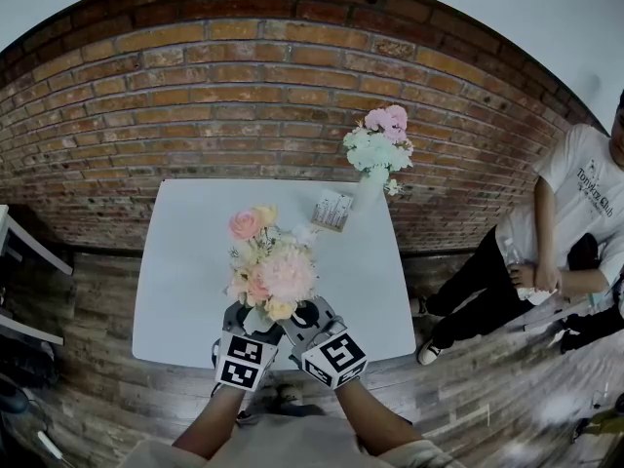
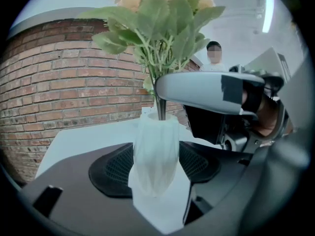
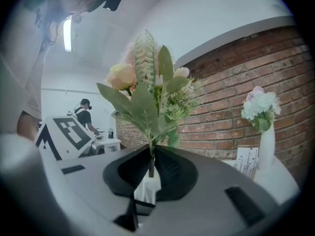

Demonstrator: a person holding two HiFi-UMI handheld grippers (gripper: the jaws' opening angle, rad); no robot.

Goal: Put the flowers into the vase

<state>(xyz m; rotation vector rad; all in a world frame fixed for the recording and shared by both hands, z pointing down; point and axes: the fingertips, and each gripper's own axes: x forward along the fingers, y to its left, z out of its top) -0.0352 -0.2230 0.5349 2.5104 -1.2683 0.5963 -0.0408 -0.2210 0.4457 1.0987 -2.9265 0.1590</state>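
One vase point(image 2: 155, 156), mostly hidden by blooms in head view, shown clamped between the left gripper point(image 2: 155, 173) jaws at the tabletop point(image 1: 185, 261) near edge, flowers point(image 3: 147, 107) standing in its mouth, stems pinched by the near-closed right gripper point(image 3: 150, 168) jaws

Left claw point(image 2: 155, 167) & right claw point(image 3: 150, 170): grey shells, black mesh-textured pads point(image 2: 112, 168). Each has a white cube point(image 1: 244, 360) w/ black square markers. Pale sleeves point(image 1: 414, 453).

Flowers point(image 1: 270, 266) in vase point(image 2: 156, 154), probably on table point(image 1: 185, 261)
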